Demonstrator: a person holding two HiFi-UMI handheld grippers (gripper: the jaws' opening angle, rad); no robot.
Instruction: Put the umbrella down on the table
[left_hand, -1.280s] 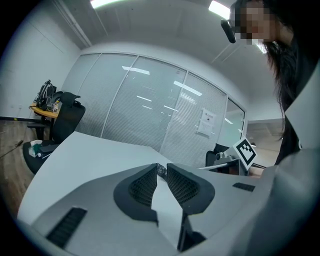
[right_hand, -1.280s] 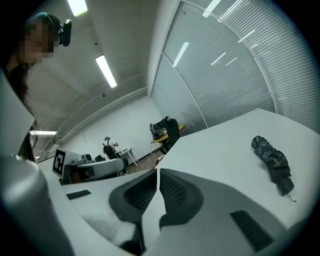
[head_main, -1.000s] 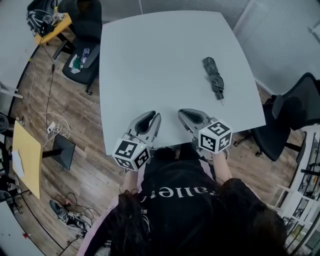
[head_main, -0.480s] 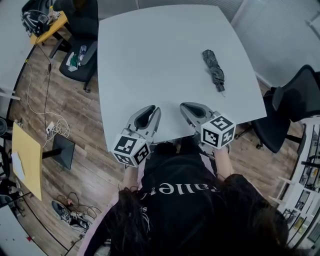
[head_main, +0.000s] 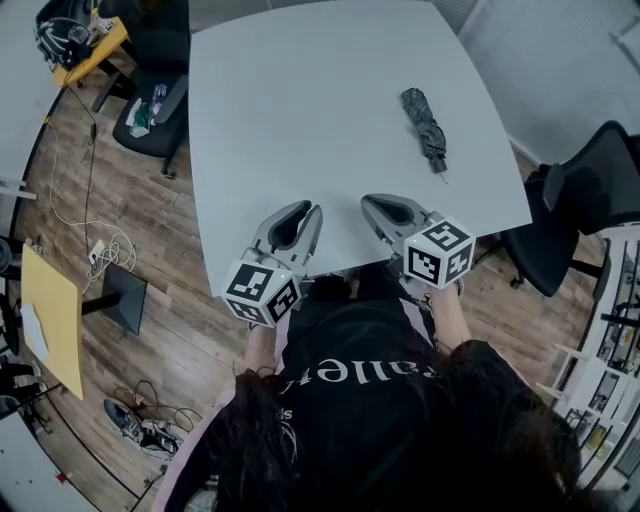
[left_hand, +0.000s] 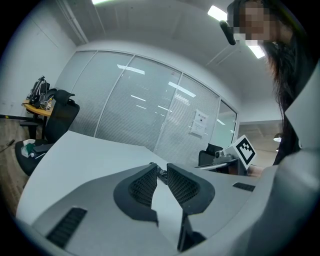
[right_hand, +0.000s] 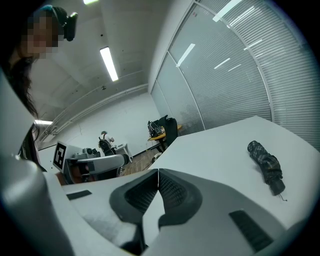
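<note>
A folded dark patterned umbrella (head_main: 424, 128) lies flat on the pale grey table (head_main: 300, 100), towards its far right; in the right gripper view the umbrella (right_hand: 266, 165) lies ahead to the right. Both grippers hover over the near table edge, well short of the umbrella. My right gripper (head_main: 370, 202) is shut, its tips touching (right_hand: 158, 171), with nothing in it. My left gripper (head_main: 312, 210) stands beside it, its jaws a narrow gap apart (left_hand: 161, 166) with only the table showing between them.
A black office chair (head_main: 590, 200) stands off the table's right corner, another chair (head_main: 150, 110) off the far left. Cables and a yellow board (head_main: 50, 320) lie on the wooden floor to the left. Glass walls with blinds stand beyond the table.
</note>
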